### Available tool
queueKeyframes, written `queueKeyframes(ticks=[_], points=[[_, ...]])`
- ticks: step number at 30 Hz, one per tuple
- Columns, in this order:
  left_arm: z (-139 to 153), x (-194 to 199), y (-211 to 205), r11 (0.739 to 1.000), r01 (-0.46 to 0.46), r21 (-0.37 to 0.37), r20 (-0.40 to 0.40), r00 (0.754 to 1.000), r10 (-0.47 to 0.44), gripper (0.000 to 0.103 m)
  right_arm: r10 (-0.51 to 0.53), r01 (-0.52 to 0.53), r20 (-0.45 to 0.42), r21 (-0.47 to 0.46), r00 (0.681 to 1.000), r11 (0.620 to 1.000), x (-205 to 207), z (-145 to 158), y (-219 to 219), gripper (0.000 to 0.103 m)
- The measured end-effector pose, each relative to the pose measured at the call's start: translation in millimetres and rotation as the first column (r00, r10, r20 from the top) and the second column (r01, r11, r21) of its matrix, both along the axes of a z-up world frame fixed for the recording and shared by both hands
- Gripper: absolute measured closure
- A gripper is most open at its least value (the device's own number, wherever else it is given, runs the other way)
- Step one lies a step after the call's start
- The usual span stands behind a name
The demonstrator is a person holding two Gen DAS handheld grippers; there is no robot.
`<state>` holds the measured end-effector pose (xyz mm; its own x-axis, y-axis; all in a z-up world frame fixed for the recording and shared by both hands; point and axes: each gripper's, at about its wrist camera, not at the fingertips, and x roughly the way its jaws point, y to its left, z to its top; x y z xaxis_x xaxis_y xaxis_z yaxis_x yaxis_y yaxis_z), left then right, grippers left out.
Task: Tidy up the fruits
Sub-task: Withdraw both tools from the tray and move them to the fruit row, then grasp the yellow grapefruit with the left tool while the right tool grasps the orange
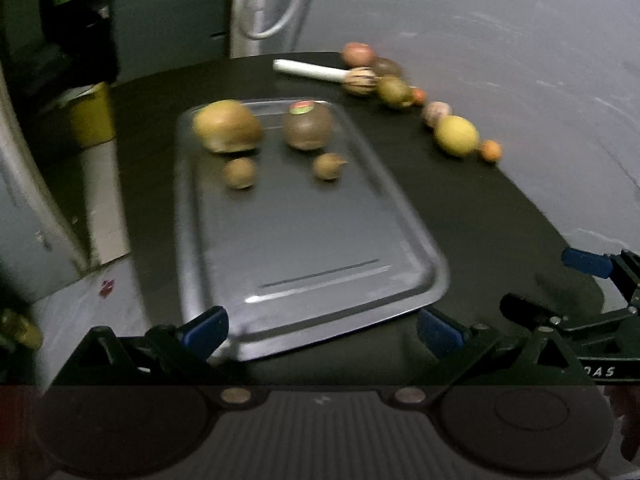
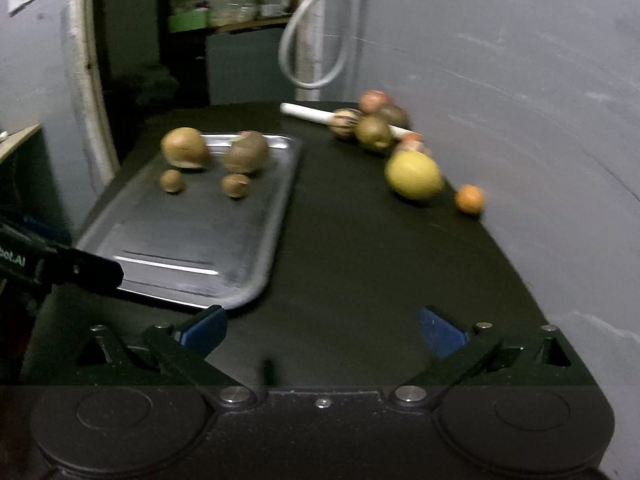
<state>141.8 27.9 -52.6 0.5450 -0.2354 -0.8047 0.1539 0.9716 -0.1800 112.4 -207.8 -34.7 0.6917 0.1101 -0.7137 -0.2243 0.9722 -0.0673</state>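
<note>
A metal tray [image 1: 320, 248] [image 2: 176, 236] lies on a black table. At its far end sit two large brown fruits [image 1: 228, 126] [image 1: 308, 126] and two small brown ones [image 1: 239, 173] [image 1: 328, 166]. A row of loose fruits runs along the table's right side, among them a yellow lemon [image 1: 456, 135] [image 2: 414, 176] and a small orange fruit [image 1: 491, 151] [image 2: 469, 199]. My left gripper [image 1: 322, 332] is open and empty over the tray's near edge. My right gripper [image 2: 322, 330] is open and empty over bare table, right of the tray.
A white stick [image 1: 310, 70] [image 2: 308, 113] lies at the table's far end beside the fruit row. A grey wall [image 2: 520, 100] borders the table on the right. A yellow bin [image 1: 90, 116] stands off the table's left. The right gripper shows in the left wrist view [image 1: 560, 292].
</note>
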Motion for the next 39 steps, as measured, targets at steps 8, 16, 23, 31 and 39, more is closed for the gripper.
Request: queueKeyframes(ticks=[8,16,23,31,39], points=[[-3,30,-53,0.995,0.100,-0.022,-0.002,0.995,-0.100,0.001,-0.141,0.140,-0.009,-0.023,0.990,0.990,-6,-6,-46,0.001],[-1,75,-105,0.988,0.150,-0.039,0.010,0.989,-0.150,0.001,-0.232,0.232,0.005,0.000,0.973,0.973,15,-11,-79,0.001],[9,140,-145,0.991,0.115,-0.063,0.058,0.992,-0.112,0.001,-0.357,0.354,0.013,0.106,0.934,0.929,72,-24,-90,0.002],[-6,202,-184,0.989,0.134,-0.070,0.037,0.991,-0.131,0.001,-0.472,0.464,-0.002,0.185,0.881,0.866,136,-36,-93,0.019],[-21,231,-192,0.987,0.130,-0.097,-0.009,0.991,-0.132,0.005,-0.530,0.518,0.009,0.200,0.848,0.832,173,-49,-95,0.037]])
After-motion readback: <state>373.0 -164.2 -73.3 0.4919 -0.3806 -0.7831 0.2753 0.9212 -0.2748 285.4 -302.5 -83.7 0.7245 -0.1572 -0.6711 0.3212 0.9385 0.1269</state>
